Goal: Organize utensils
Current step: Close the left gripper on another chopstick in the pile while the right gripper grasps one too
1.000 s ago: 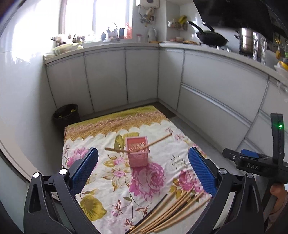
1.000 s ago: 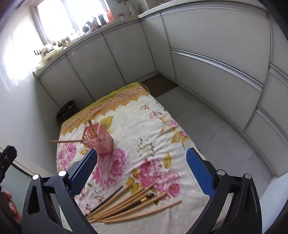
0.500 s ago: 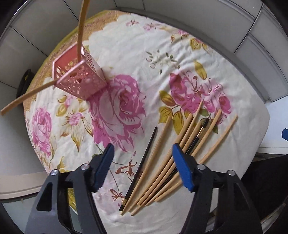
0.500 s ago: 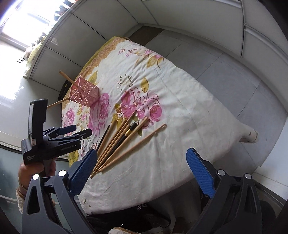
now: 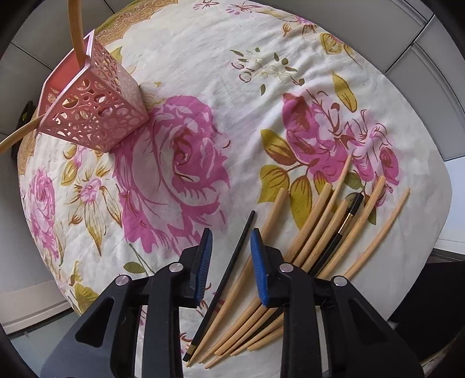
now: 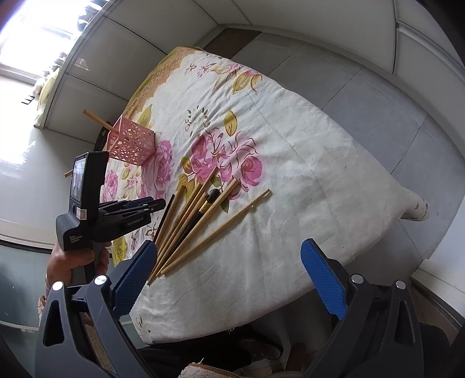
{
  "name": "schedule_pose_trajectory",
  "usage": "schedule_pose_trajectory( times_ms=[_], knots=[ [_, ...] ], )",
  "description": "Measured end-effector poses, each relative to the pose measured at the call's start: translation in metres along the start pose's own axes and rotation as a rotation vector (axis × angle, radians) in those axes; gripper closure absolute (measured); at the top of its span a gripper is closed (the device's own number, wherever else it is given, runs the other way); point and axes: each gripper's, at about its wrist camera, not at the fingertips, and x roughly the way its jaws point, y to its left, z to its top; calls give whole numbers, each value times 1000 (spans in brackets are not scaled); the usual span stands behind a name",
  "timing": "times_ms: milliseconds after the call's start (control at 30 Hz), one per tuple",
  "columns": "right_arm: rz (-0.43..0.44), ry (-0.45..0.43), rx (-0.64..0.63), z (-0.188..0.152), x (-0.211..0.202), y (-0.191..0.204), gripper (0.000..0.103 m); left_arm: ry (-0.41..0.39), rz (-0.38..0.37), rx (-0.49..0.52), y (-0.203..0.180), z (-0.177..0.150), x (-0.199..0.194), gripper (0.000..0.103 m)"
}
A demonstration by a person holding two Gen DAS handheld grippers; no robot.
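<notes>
One cream tablecloth printed with pink roses and olive leaves [image 5: 261, 72] fills nearly the whole left wrist view and the middle of the right wrist view [image 6: 290, 145], with pale cabinet fronts [image 6: 319, 26] and grey floor tiles [image 6: 377, 96] along the upper and right edges there. One pink perforated square utensil holder [image 5: 96, 116] stands at the upper left of the left wrist view, with two light wooden chopsticks [image 5: 76, 32] leaning out of its open top. In the lower right lies a fanned bundle of loose utensils: about seven light wooden chopsticks [image 5: 316, 215] (the count is unsure where they overlap), one black-handled stick with a gold band [image 5: 347, 221] among them, and one thin black chopstick [image 5: 232, 261] at the bundle's left edge. The left gripper [image 5: 229, 264] is partly closed, its blue pads either side of that black chopstick, apparently not touching it. The right gripper [image 6: 229, 279] is spread wide and holds nothing, at the bottom of its frame, near the bundle's lower ends.
</notes>
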Motion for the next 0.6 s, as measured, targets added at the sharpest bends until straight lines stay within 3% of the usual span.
schedule_pose_trajectory(
  times_ms=[233,367,600],
  knots=[
    [-17,16,15,5,6,-1,7,32,-40,34,-4,5,16,94],
    [-33,50,34,8,18,-2,7,34,-47,48,-2,3,18,96],
    [-32,147,150,24,53,-1,7,-63,-99,-65,14,-25,10,97]
  ],
)
